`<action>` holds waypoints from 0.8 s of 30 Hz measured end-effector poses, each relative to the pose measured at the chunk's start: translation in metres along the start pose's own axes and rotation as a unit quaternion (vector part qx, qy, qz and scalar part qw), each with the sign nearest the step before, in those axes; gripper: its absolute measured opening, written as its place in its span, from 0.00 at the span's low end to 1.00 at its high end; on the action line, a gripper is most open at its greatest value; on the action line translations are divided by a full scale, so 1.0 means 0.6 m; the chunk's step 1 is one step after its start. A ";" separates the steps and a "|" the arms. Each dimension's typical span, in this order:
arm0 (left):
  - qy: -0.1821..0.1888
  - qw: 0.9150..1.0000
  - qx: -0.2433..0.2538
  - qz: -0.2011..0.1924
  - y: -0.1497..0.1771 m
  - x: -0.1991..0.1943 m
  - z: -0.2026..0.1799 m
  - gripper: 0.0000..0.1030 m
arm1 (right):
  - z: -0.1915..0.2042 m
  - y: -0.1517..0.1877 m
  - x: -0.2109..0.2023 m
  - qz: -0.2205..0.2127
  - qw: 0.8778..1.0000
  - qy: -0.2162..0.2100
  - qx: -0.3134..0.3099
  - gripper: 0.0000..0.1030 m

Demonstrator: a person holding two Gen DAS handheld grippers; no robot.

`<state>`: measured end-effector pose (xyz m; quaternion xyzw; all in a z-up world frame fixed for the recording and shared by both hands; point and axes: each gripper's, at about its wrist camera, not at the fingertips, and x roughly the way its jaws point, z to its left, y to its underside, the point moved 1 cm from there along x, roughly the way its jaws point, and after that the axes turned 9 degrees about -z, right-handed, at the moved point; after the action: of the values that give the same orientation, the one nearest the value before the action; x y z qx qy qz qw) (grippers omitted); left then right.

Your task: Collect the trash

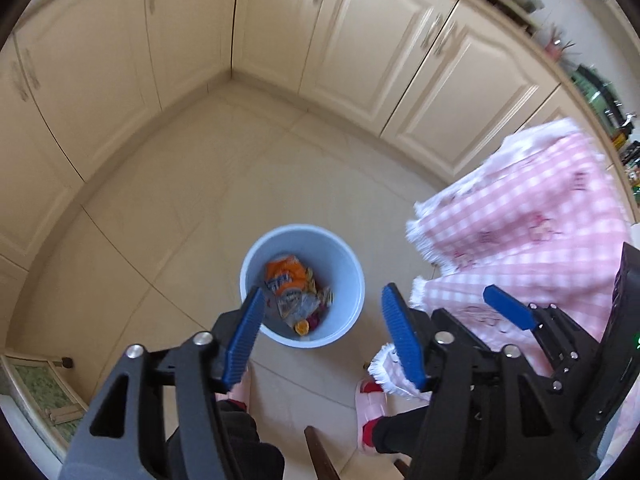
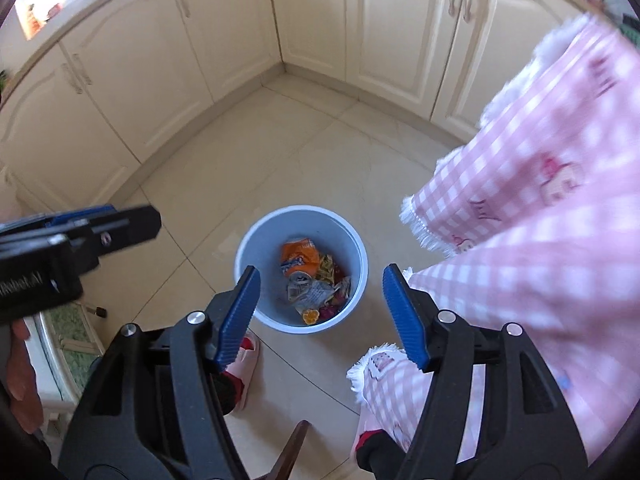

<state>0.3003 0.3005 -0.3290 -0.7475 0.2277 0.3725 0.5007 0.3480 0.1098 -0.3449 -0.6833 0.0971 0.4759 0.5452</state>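
Right wrist view — both hand-held grippers (image 2: 318, 300) spread, empty over blue bin (image 2: 362, 264) — pink checked cloth (image 2: 540, 208) beside.

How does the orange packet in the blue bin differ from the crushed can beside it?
The orange packet is bright orange and lies toward the bin's far wall; the crushed can is silver-grey with print and lies nearer the middle. The packet looks soft, the can dented. Both are inside the blue bin.

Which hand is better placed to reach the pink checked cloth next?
Likely right: the right gripper hangs beside the pink cloth, open and empty; the left gripper is farther from it.
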 end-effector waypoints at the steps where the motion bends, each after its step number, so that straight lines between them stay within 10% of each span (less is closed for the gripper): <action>1: -0.002 1.000 0.000 -0.011 0.003 -0.023 -0.004 0.64 | 0.007 -0.001 -0.028 -0.013 1.000 0.001 -0.006 0.62; 16: 0.019 0.980 0.073 -0.186 0.052 -0.398 -0.145 0.79 | -0.041 0.042 -0.453 -0.193 0.979 0.068 0.004 0.71; 24: 0.075 0.951 0.116 -0.278 0.119 -0.577 -0.236 0.89 | -0.067 0.079 -0.653 -0.280 0.955 0.096 0.029 0.77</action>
<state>0.0818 0.1309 -0.0671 -0.7440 0.0897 0.1327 0.6487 0.1319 -0.0935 -0.0814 -0.7096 -0.0322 0.2334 0.6641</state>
